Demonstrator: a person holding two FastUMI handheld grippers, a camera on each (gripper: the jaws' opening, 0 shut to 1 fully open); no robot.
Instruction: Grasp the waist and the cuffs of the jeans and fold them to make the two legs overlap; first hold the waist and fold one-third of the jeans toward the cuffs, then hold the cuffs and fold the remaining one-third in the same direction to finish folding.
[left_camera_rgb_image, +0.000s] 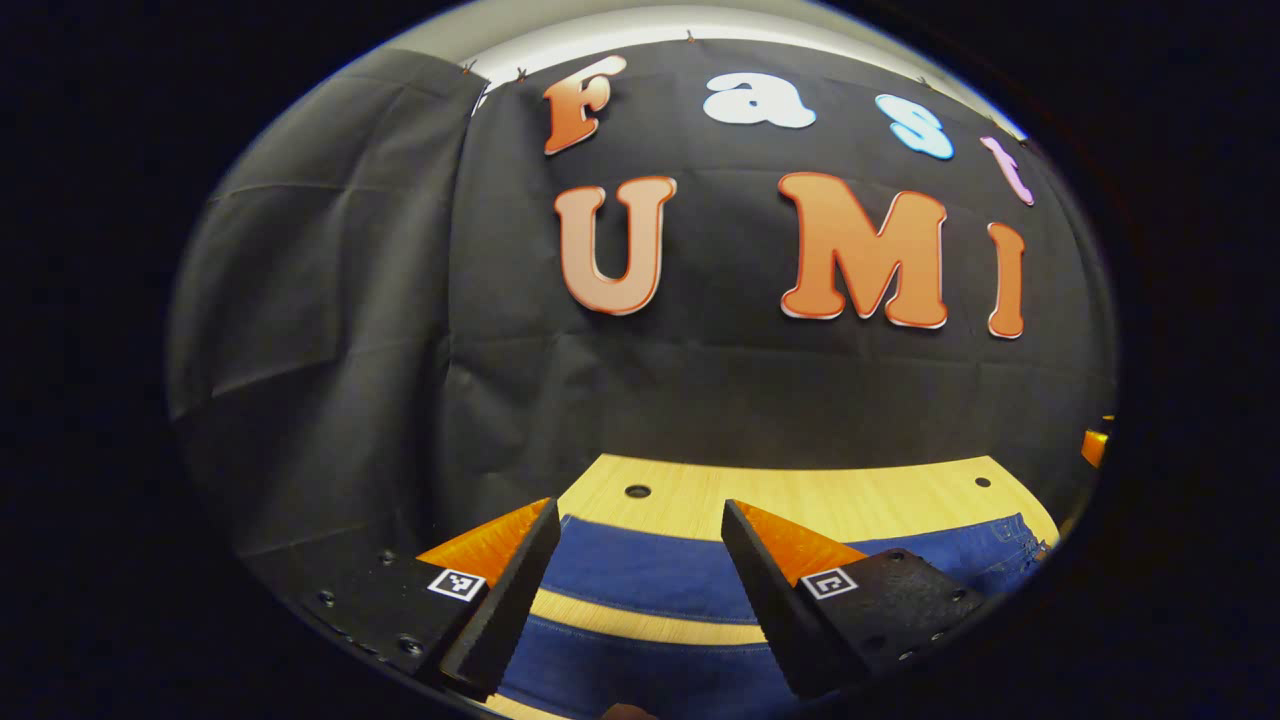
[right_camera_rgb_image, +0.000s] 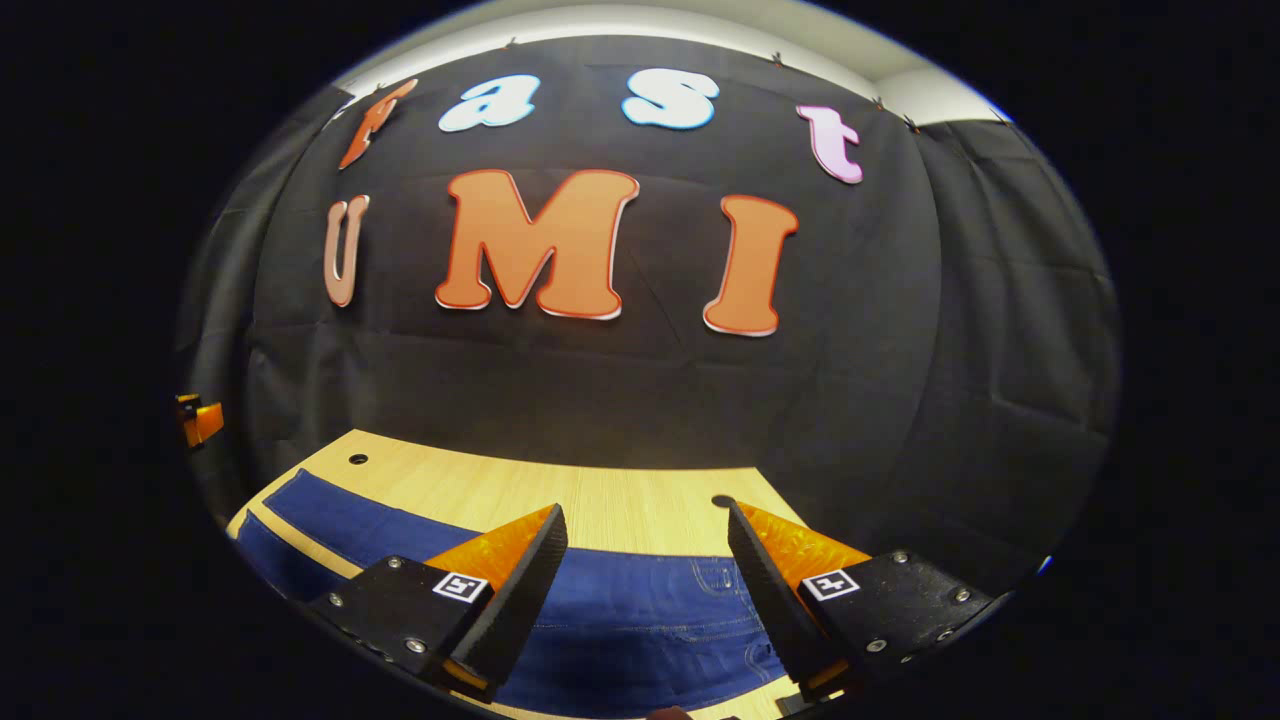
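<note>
Wooden table (left_camera_rgb_image: 800, 495) | jeans (left_camera_rgb_image: 640, 575) flat below left tongs (left_camera_rgb_image: 640, 520), right tongs (right_camera_rgb_image: 645, 525) | both apart

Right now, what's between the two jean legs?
A bare strip of table separates the jeans legs, seen in the left gripper view.

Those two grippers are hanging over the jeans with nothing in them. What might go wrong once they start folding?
The jeans lie flat with a strip of table showing between the legs, so the legs could overlap crookedly. The left gripper and right gripper are both open above flat denim; their fingers might pinch just the top layer, or slide off.
</note>
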